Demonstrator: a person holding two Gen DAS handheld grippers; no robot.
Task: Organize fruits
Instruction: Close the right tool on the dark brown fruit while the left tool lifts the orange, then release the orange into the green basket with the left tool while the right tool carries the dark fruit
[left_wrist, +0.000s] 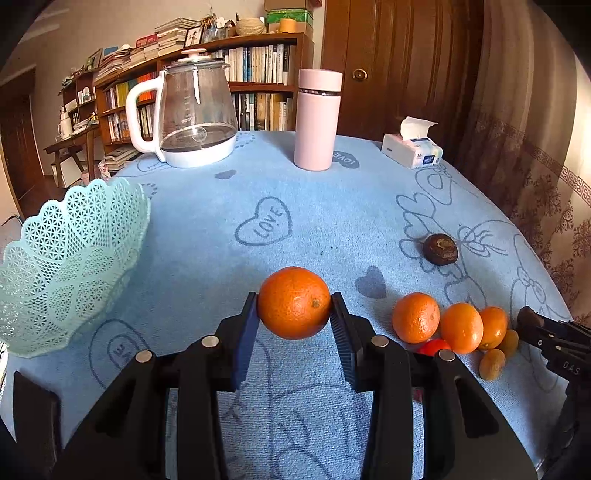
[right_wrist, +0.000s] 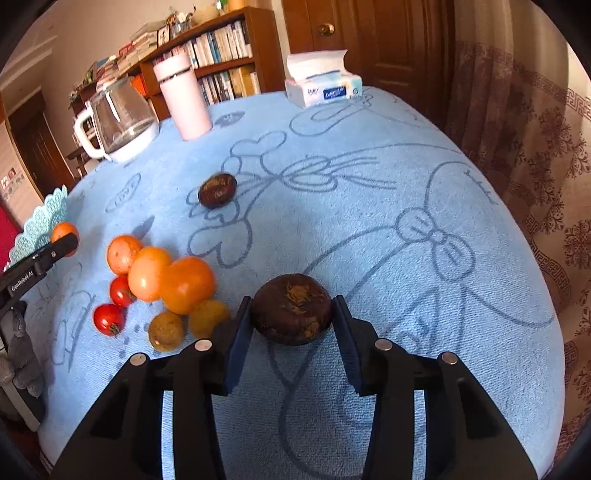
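My left gripper (left_wrist: 295, 300) is shut on a large orange (left_wrist: 293, 302) over the blue cloth, to the right of the mint lattice basket (left_wrist: 66, 258). In the right wrist view, my right gripper (right_wrist: 291, 307) is shut on a dark brown round fruit (right_wrist: 291, 314). A second dark fruit (right_wrist: 217, 190) lies farther out on the cloth. Left of my right gripper sits a cluster: three oranges (right_wrist: 149, 273), two red tomatoes (right_wrist: 108, 319) and two small yellowish fruits (right_wrist: 166, 331). The left gripper's orange (right_wrist: 63, 230) also shows in front of the basket (right_wrist: 40, 225).
A glass kettle (left_wrist: 192, 110), a pink flask (left_wrist: 317, 118) and a tissue pack (left_wrist: 412, 149) stand along the table's far edge. A patterned curtain (right_wrist: 535, 147) hangs close on the right. A bookshelf and a wooden door are behind the table.
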